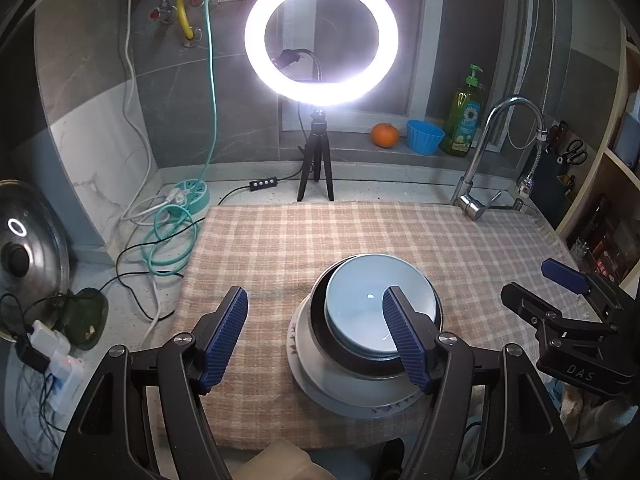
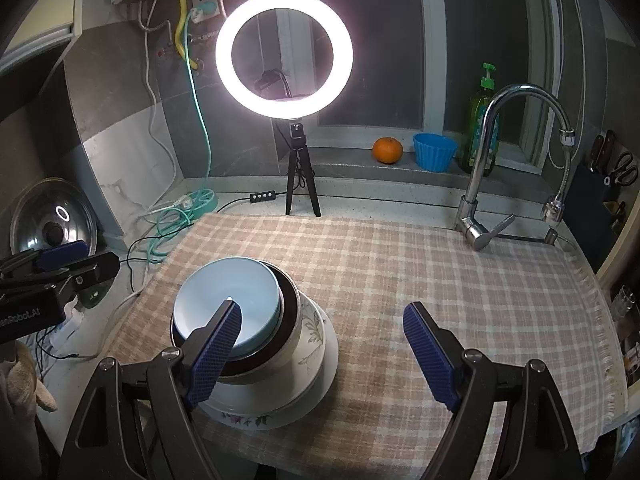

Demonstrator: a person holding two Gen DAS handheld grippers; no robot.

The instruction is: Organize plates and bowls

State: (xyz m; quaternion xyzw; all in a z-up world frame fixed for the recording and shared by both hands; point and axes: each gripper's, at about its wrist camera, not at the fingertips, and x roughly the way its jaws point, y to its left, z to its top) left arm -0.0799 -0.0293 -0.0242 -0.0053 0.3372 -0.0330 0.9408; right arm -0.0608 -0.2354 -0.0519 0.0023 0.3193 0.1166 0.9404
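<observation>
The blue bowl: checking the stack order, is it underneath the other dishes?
No, the blue bowl sits on top, nested in a dark-rimmed bowl above the plate.

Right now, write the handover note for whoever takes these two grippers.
Left gripper: open, holding nothing.
Right gripper: open, holding nothing.
Dishes: one stack on the checked cloth. A blue bowl sits on top, nested in a dark-rimmed bowl, over a floral bowl and a floral plate at the bottom.
Done: everything in view is stacked.
Left: no loose plates or bowls in view; the blue bowl sits off-centre, so straighten it if needed.
</observation>
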